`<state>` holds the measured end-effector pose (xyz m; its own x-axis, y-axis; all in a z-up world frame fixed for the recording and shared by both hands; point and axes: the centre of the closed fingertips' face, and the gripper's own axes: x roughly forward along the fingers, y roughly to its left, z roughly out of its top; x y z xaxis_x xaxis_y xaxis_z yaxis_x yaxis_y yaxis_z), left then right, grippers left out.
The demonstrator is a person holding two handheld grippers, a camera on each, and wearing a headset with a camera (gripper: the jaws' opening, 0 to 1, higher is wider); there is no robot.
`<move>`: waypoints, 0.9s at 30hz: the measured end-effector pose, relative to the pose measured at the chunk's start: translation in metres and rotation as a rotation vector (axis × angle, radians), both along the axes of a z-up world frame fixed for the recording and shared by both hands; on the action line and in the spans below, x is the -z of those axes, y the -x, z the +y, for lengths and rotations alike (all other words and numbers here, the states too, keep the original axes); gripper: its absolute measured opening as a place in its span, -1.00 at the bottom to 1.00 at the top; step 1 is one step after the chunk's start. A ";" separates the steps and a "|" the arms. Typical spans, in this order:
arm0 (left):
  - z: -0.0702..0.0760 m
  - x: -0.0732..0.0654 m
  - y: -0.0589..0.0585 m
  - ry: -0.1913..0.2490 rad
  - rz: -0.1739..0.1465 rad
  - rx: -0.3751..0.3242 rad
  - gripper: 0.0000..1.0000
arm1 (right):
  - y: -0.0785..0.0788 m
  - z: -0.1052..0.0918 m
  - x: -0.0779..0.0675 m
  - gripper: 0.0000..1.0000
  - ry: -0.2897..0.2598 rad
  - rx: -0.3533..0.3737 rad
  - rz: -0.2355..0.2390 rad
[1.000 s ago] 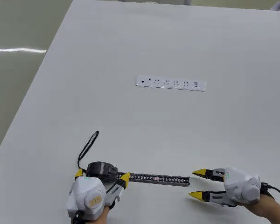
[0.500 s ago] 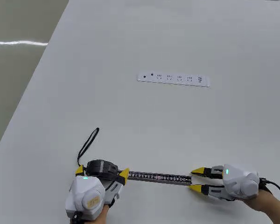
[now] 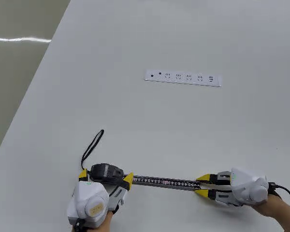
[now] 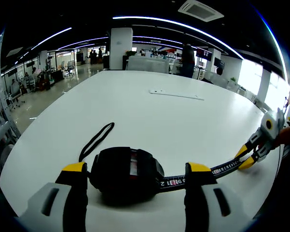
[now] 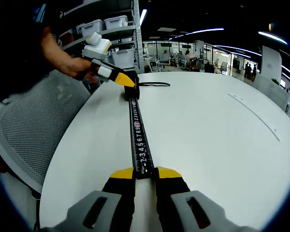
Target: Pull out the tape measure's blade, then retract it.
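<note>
Right fingers (image 5: 122, 175) pinch blade (image 5: 135, 128) end; left fingers (image 4: 74, 170) wide astride case (image 4: 123, 170), near table (image 3: 183, 130) edge, open tabletop beyond.

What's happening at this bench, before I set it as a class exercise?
A person works at a white table with tongs in each hand. The left tongs straddle the black tape measure, one jaw either side. The right tongs pinch the end of the blade, which is drawn out flat between them. A power strip lies farther back.
</note>
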<state>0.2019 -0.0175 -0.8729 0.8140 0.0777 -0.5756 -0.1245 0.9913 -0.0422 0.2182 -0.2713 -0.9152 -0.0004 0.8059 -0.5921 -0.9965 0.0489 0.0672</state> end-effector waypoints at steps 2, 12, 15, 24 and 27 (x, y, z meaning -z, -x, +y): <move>-0.001 0.001 0.000 0.003 0.000 -0.004 0.61 | 0.000 0.000 0.000 -0.73 -0.001 0.002 0.001; 0.006 0.005 0.000 0.026 0.008 -0.079 0.52 | -0.001 0.000 -0.001 -0.74 0.006 0.006 -0.017; 0.007 0.006 0.002 0.032 0.015 -0.095 0.49 | -0.001 0.000 -0.001 -0.74 0.008 0.009 -0.019; 0.011 0.008 0.003 0.010 0.022 -0.117 0.44 | -0.001 0.000 -0.001 -0.74 0.009 0.020 -0.020; 0.012 0.005 0.000 -0.004 0.015 -0.117 0.42 | -0.001 0.000 -0.001 -0.74 0.008 0.022 -0.021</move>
